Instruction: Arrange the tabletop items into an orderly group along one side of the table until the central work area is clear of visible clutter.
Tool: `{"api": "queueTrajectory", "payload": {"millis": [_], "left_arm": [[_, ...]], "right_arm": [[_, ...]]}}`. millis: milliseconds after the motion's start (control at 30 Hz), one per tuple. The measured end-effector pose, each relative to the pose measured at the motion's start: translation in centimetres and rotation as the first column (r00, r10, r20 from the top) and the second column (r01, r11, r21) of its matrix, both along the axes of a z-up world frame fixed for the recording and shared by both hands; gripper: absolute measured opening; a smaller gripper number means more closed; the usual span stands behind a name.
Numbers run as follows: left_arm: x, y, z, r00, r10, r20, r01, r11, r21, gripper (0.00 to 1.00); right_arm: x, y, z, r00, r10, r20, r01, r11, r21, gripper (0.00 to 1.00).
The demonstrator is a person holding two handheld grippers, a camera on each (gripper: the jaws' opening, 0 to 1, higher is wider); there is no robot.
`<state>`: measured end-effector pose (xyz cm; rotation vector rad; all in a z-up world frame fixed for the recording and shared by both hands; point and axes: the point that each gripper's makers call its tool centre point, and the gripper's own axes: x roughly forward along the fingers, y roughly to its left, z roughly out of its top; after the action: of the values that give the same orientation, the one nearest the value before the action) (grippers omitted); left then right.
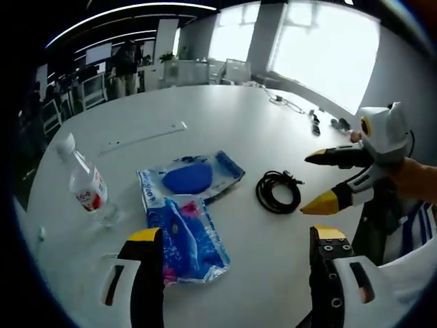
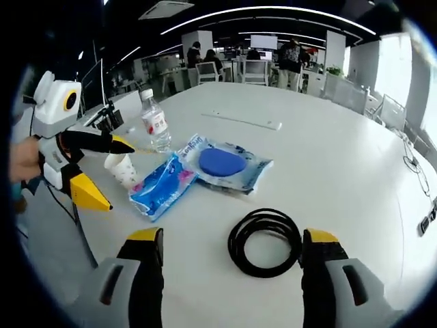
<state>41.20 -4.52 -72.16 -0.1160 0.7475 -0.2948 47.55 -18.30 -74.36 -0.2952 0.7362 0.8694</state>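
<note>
On the white table [image 1: 225,123] lie a blue packet [image 1: 188,236], a clear packet holding a blue disc [image 1: 191,178] and a coiled black cable [image 1: 278,191]. A water bottle [image 1: 85,184] stands by a small clear cup [image 1: 109,215]. My left gripper [image 1: 237,234] is open above the near edge, the blue packet just ahead of its left jaw. My right gripper [image 1: 313,181] hangs open to the right of the coil. In the right gripper view the cable [image 2: 265,240] lies just ahead between the open jaws of the right gripper [image 2: 232,237], and the left gripper [image 2: 116,174] stands open beside the cup [image 2: 123,169].
A long white strip [image 1: 143,138] lies further back on the table. Black cables and small devices [image 1: 314,123] lie at the far window-side edge. Chairs [image 1: 235,68] and standing people [image 2: 293,55] are beyond the table. Bare tabletop stretches behind the packets [image 2: 341,157].
</note>
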Motion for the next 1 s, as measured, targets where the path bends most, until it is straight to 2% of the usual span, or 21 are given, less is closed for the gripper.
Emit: {"api": "queueTrajectory", "payload": {"millis": [167,467,1000], "left_arm": [[-1.5,1.8,0.2,1.0,0.016,0.0,-0.016,1.0,0.009,0.85],[-3.0,3.8,0.9,0.999,0.036,0.011,-0.036,0.999,0.011,0.85],[-5.6,7.0,1.0,0.998,0.058,0.0,-0.058,0.998,-0.002,0.84]], "right_arm": [[-0.9,0.2,-0.1,1.0,0.009,-0.002,-0.009,1.0,-0.009,0.81],[-1.6,0.7,0.6,1.0,0.013,-0.002,-0.013,1.0,-0.002,0.8],[-2.4,-2.4,0.9,1.0,-0.012,-0.01,0.012,1.0,-0.022,0.81]]}}
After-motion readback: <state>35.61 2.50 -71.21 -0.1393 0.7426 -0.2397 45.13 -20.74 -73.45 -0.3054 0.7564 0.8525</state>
